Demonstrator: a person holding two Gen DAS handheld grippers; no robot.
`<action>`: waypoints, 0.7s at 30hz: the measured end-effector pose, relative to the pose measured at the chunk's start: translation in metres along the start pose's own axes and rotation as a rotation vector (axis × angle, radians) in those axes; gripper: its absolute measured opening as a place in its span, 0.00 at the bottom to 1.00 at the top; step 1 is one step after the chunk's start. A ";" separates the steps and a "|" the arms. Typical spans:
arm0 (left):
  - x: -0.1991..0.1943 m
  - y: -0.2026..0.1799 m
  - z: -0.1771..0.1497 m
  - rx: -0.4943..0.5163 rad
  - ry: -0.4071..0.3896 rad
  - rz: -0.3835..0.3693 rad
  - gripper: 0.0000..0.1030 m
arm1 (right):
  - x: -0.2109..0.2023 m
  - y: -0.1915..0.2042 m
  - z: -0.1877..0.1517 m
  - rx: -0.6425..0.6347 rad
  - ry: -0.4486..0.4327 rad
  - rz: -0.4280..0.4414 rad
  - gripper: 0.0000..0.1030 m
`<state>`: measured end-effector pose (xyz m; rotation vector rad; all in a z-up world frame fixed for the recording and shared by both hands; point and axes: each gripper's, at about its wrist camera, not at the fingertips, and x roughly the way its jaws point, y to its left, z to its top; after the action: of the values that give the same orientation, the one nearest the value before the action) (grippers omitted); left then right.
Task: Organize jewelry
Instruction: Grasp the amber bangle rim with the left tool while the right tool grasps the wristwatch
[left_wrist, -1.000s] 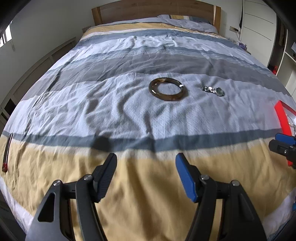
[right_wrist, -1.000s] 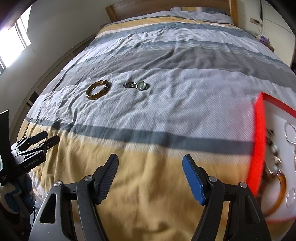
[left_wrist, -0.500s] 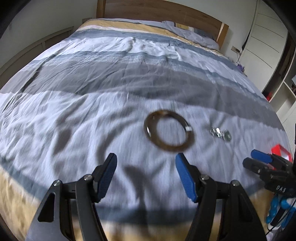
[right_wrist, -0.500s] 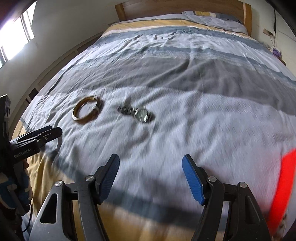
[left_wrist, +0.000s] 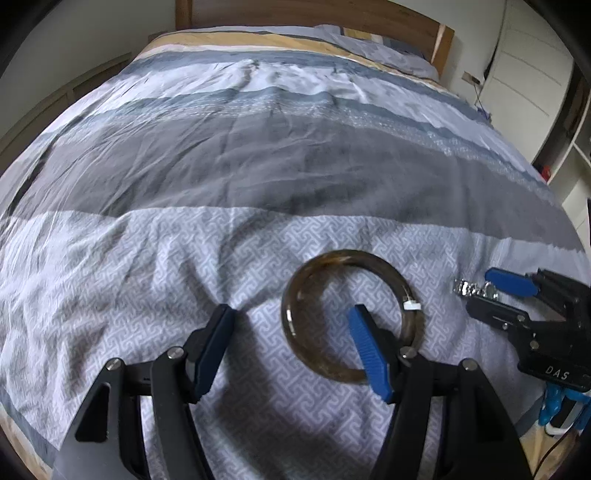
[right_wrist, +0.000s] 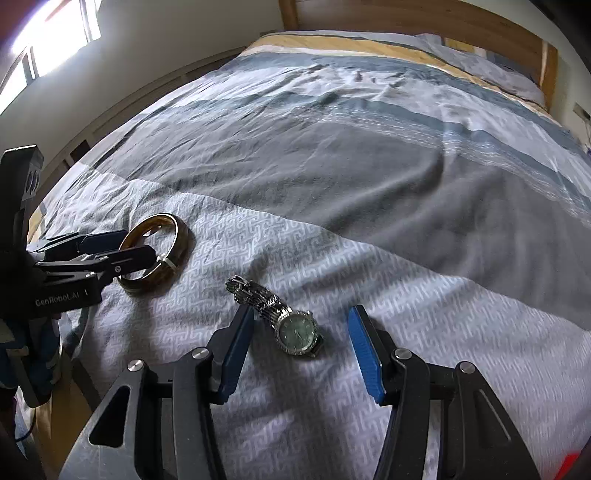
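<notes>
A brown amber bangle (left_wrist: 317, 277) lies flat on the patterned bedspread. My left gripper (left_wrist: 291, 314) is open; its blue right finger (left_wrist: 367, 350) reaches over the bangle's inside, its left finger outside the ring. In the right wrist view the bangle (right_wrist: 173, 236) shows at the left with the left gripper (right_wrist: 122, 247) over it. A silver watch (right_wrist: 295, 330) with a metal band lies between the open fingers of my right gripper (right_wrist: 301, 314). The watch (left_wrist: 469, 288) peeks out beside the right gripper (left_wrist: 491, 291) in the left wrist view.
The striped grey, white and yellow bedspread (left_wrist: 258, 155) covers the bed. A wooden headboard (right_wrist: 424, 18) and pillows stand at the far end. A bit of red tray (right_wrist: 570, 467) shows at the bottom right corner. White cupboards (left_wrist: 535, 74) stand right of the bed.
Both grippers have moved forward over the bed: the left now straddles the bangle's rim, the right has the watch between its fingers. The red tray has slid almost out of view.
</notes>
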<state>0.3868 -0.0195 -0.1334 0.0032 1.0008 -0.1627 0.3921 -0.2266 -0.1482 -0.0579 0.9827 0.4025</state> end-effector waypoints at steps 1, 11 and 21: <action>0.002 -0.002 0.000 0.010 -0.002 0.005 0.61 | 0.002 0.001 -0.001 -0.007 0.001 -0.002 0.51; -0.004 -0.016 -0.008 0.076 -0.032 0.016 0.30 | -0.004 0.015 -0.014 -0.051 -0.009 0.017 0.24; -0.031 -0.025 -0.019 0.075 -0.066 -0.020 0.09 | -0.043 0.023 -0.037 -0.009 -0.081 0.035 0.23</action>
<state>0.3506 -0.0385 -0.1161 0.0556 0.9290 -0.2175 0.3333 -0.2266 -0.1306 -0.0327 0.9030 0.4378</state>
